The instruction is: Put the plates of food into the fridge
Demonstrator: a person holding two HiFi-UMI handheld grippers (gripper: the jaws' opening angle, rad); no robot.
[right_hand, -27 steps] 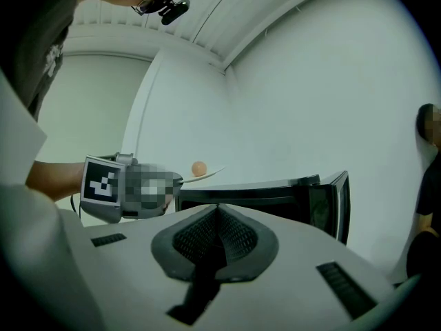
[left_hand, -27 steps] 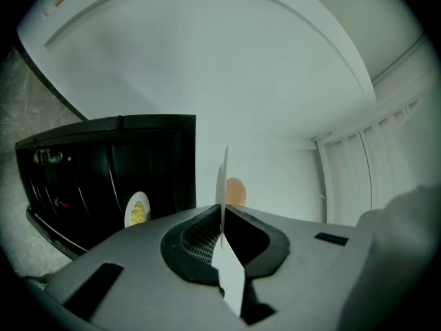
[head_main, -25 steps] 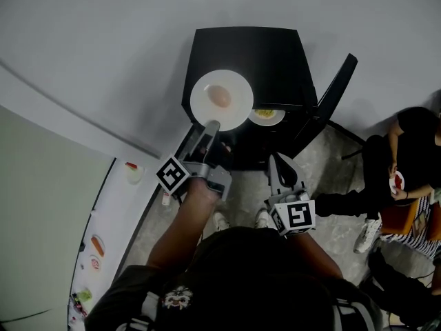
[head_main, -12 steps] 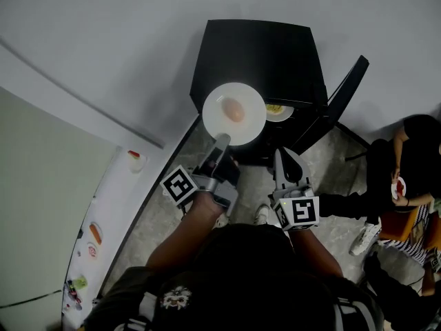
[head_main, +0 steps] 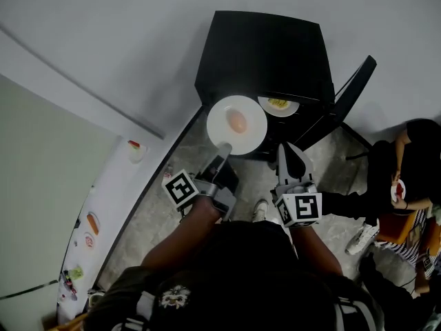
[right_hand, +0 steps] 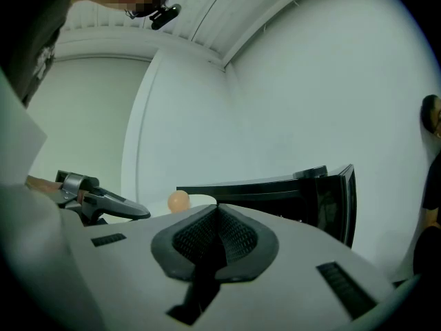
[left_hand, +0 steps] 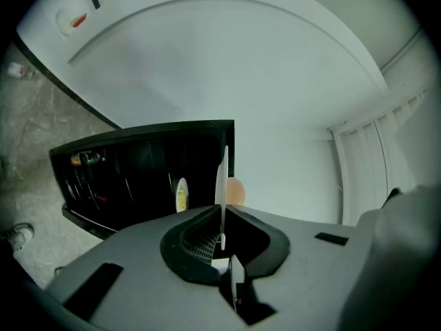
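My left gripper (head_main: 222, 150) is shut on the near rim of a white plate (head_main: 237, 124) that carries a round peach-coloured piece of food (head_main: 238, 121). The plate hangs level just in front of the open black fridge (head_main: 262, 47). In the left gripper view the plate (left_hand: 222, 178) shows edge-on between the jaws, the food (left_hand: 236, 190) beside it. A second plate with yellow food (head_main: 279, 105) sits inside the fridge. My right gripper (head_main: 289, 158) is shut and holds nothing, below the fridge's open front.
The fridge door (head_main: 351, 92) stands open to the right. A seated person (head_main: 413, 157) is at the far right. A white table (head_main: 110, 205) with small food items runs along the left. Stone floor lies between the table and the fridge.
The left gripper has brought the plate down from over the fridge's top edge to in front of its opening. The right gripper has barely shifted.
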